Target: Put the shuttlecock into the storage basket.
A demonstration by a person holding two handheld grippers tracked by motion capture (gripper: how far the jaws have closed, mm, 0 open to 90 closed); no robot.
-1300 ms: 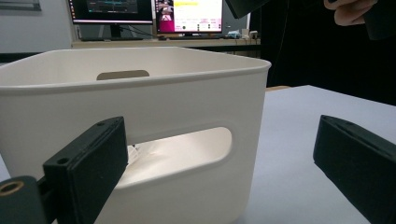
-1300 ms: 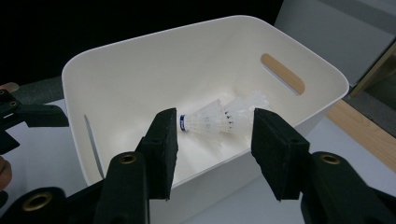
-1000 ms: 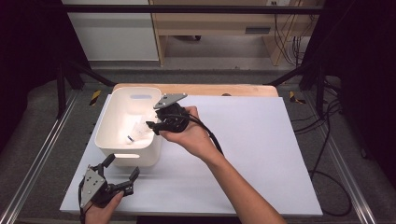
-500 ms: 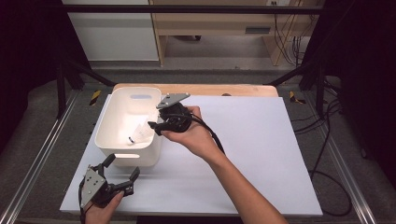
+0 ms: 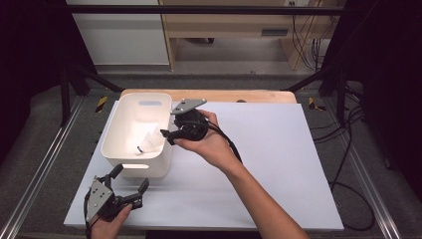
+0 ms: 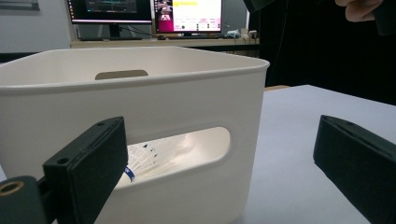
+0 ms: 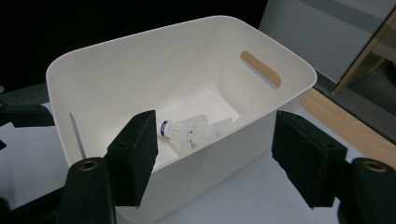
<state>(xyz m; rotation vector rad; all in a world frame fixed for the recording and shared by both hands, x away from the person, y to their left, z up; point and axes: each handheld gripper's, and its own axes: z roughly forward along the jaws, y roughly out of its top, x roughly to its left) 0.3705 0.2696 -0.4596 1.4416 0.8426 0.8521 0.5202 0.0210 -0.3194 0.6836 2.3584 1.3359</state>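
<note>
A white plastic bin stands at the left of the white table sheet. Shuttlecocks with white feathers lie on its floor; one shows in the high view, and they show through the bin's handle slot. My right gripper hovers over the bin's right rim, pointing down into it. Its jaws have just been opening and stand apart with nothing between them. My left gripper rests low in front of the bin's near wall, open and empty.
The white sheet stretches to the right of the bin. A wooden board edge runs along the back. Cables lie off the table's right side. Monitors stand beyond the bin in the left gripper view.
The right gripper's jaws look slightly wider apart over the bin. Both hands stay where they were.
</note>
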